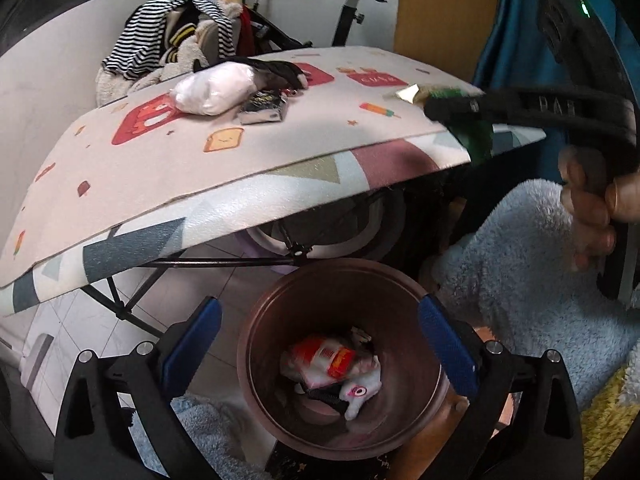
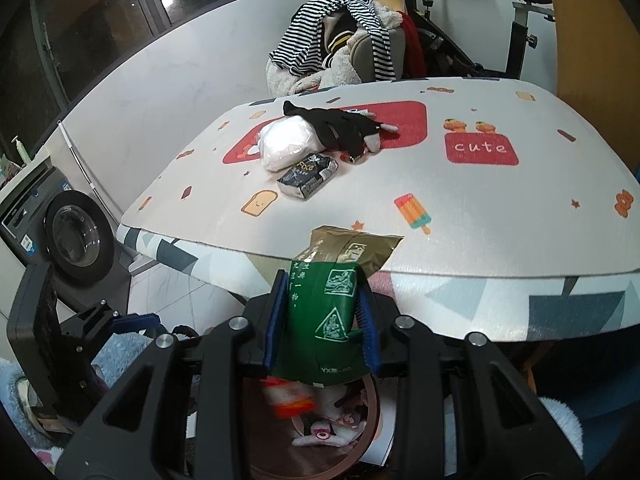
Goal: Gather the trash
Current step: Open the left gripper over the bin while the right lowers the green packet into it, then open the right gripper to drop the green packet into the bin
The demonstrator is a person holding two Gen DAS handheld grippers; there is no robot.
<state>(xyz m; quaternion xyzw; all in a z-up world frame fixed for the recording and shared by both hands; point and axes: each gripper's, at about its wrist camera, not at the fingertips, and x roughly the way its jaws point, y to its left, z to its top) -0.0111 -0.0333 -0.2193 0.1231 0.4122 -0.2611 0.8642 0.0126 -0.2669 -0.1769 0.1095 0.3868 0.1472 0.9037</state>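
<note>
My right gripper is shut on a green and gold snack packet, held above the brown trash bin at the table's near edge. In the left wrist view the right gripper and the packet show at the upper right. My left gripper is open and empty, hovering over the bin, which holds red and white wrappers. On the table lie a white plastic bag, a black packet and a black glove.
The table has a patterned cloth. A chair with striped clothes and an exercise bike stand behind it. A washing machine is at left. Blue fluffy fabric lies beside the bin.
</note>
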